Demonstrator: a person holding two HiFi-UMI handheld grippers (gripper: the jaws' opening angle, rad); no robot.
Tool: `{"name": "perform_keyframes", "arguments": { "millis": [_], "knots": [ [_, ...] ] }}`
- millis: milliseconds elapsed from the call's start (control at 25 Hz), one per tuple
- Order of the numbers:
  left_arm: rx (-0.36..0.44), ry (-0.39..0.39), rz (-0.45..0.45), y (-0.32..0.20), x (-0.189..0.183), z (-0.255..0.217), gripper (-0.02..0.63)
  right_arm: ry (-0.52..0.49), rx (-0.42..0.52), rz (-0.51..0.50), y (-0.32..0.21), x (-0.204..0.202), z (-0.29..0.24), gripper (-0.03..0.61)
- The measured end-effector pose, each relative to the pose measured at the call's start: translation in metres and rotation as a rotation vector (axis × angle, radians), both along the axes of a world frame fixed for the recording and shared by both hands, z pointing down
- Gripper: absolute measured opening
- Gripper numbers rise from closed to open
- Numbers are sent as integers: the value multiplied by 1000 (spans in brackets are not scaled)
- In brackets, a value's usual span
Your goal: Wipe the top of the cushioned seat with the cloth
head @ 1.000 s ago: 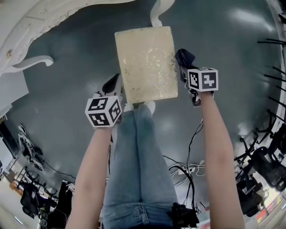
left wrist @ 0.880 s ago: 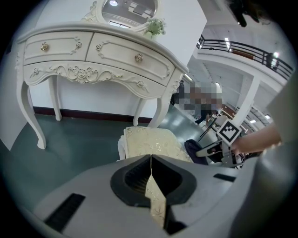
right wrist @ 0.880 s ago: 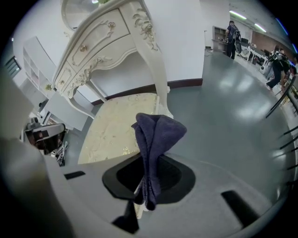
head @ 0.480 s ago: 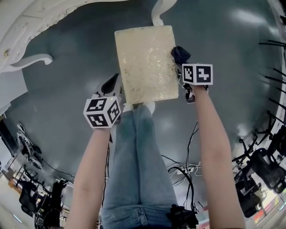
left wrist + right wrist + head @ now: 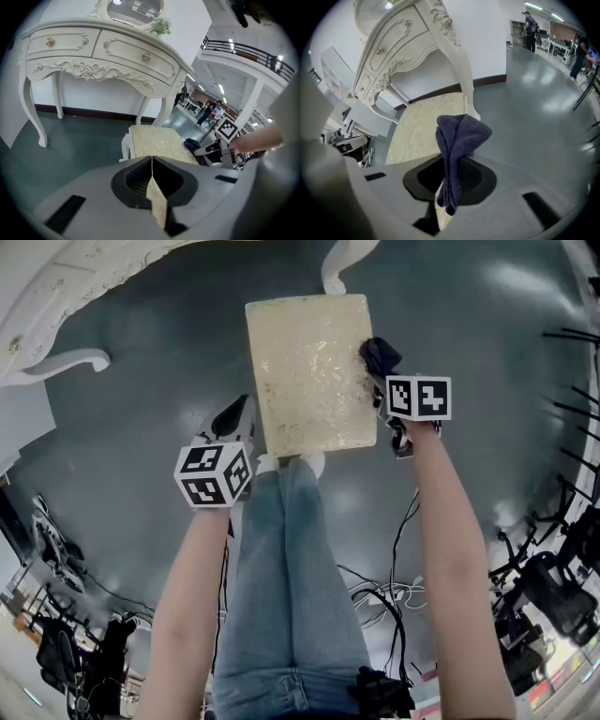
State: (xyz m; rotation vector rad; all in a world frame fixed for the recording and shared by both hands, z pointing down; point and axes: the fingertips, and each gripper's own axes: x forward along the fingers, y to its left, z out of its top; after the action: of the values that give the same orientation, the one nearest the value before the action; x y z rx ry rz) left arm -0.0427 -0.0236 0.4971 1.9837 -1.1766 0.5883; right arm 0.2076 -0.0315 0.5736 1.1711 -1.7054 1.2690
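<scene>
The cushioned seat (image 5: pixel 311 371) is a cream stool top with a gold pattern, straight ahead on the floor; it also shows as the seat (image 5: pixel 157 140) and the seat (image 5: pixel 424 129). My right gripper (image 5: pixel 382 360) is at the seat's right edge, shut on a folded dark blue cloth (image 5: pixel 379 354). In the right gripper view the cloth (image 5: pixel 457 150) stands up between the jaws of the right gripper (image 5: pixel 450 187). My left gripper (image 5: pixel 234 418) hangs off the seat's near left corner. Its jaws (image 5: pixel 152 183) are shut with nothing in them.
A white carved dressing table (image 5: pixel 93 51) stands beyond the seat, one leg (image 5: pixel 333 263) just past its far edge. Cables (image 5: pixel 389 592) lie on the grey floor behind me. The person's legs in jeans (image 5: pixel 295 568) reach the seat's near edge. Black stands (image 5: pixel 562 568) crowd the right.
My right gripper with the cloth has moved left, from beside the seat to its right edge. The left gripper has barely moved.
</scene>
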Motion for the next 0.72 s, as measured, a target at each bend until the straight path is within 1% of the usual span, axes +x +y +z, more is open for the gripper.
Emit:
{"name": "perform_keyframes", "arguments": {
  "millis": [200,320,520,720],
  "knots": [
    [-2,1,-8,1,-4,0,5,8,1,-11,2,-4,-3,44],
    [3,4,-9,-2,-6,-1,5,-7,-2,-11,1,-9,-5,44],
    [13,10,-10,-3,-6,-4,5,-6,-5,-39,2,-20,-8,44],
    [20,12,-16,-3,-12,-5,5,-29,-8,-45,1,-39,-9,44]
  ]
}}
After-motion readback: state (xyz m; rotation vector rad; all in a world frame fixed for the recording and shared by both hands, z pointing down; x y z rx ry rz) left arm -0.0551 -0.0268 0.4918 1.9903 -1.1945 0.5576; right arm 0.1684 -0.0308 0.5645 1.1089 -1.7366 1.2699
